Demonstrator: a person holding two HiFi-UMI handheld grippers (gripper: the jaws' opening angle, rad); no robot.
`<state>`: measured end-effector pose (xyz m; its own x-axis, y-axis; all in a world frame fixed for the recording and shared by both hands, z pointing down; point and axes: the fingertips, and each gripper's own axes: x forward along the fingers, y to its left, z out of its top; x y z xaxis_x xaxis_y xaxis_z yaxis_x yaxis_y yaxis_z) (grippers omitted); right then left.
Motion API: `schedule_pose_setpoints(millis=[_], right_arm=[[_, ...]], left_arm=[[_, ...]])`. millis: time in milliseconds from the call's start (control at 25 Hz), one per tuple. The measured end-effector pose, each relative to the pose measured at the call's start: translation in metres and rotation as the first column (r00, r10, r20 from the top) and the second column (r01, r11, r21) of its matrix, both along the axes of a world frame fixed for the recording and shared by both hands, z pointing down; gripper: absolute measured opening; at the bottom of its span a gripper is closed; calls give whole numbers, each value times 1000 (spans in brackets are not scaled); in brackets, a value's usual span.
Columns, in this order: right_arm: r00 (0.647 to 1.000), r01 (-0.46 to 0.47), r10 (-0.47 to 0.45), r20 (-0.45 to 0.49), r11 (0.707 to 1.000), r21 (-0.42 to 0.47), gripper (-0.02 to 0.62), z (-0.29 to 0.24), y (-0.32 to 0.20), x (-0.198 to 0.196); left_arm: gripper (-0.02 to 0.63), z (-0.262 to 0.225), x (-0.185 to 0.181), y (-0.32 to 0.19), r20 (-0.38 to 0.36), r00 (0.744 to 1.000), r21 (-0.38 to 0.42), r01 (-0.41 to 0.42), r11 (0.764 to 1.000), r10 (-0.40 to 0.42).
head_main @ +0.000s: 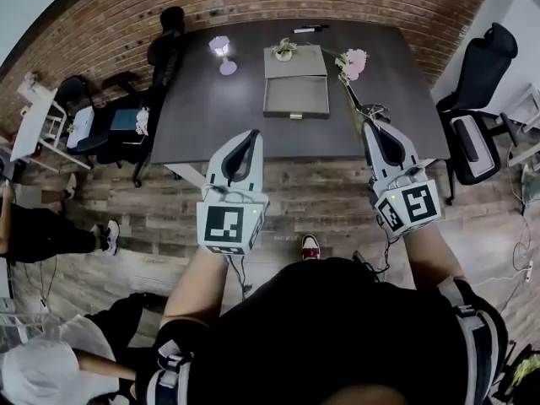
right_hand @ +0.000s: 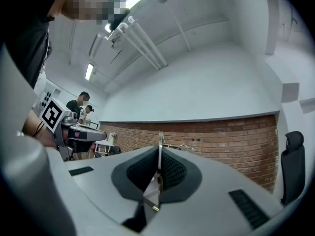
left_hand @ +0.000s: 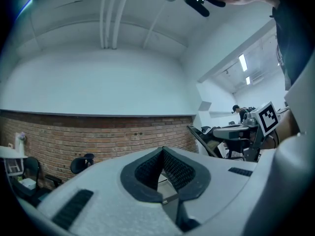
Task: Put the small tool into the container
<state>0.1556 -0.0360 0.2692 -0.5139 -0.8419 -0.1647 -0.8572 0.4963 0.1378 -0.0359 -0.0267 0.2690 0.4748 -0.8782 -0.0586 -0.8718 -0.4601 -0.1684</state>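
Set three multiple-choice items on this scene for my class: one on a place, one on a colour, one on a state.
1. Where is the grey box?
A on the floor
B on the dark table
C on a chair

2. What colour is the flower to the right of the box?
A pink
B blue
C yellow

3. How is the right gripper?
A wide open and empty
B shut on a thin metal tool
C out of sight

Answers:
1 B, the box sits mid-table in the head view.
2 A, its petals show pink.
3 B, the jaws pinch the metal strip in the right gripper view.
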Motion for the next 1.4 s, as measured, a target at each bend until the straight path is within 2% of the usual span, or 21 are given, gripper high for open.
schedule_pose_setpoints(millis=[360, 640, 920, 1400], right_arm=[[998, 56, -56, 1, 998, -10, 0, 4, -59, 28], [995, 95, -95, 6, 995, -12, 0, 6, -88, 42], [992, 125, -125, 12, 992, -18, 0, 11, -95, 38], [992, 125, -126, -24, 991, -42, 0, 19, -102, 20]], left_arm=[[8, 0, 35, -53, 26, 999, -9, 30, 1000, -30], [8, 2, 52, -73, 49, 997, -16, 54, 998, -53], [8, 0, 55, -79, 59, 997, -17, 60, 998, -59], [8, 6, 49, -98, 32, 999, -19, 25, 1000, -24]])
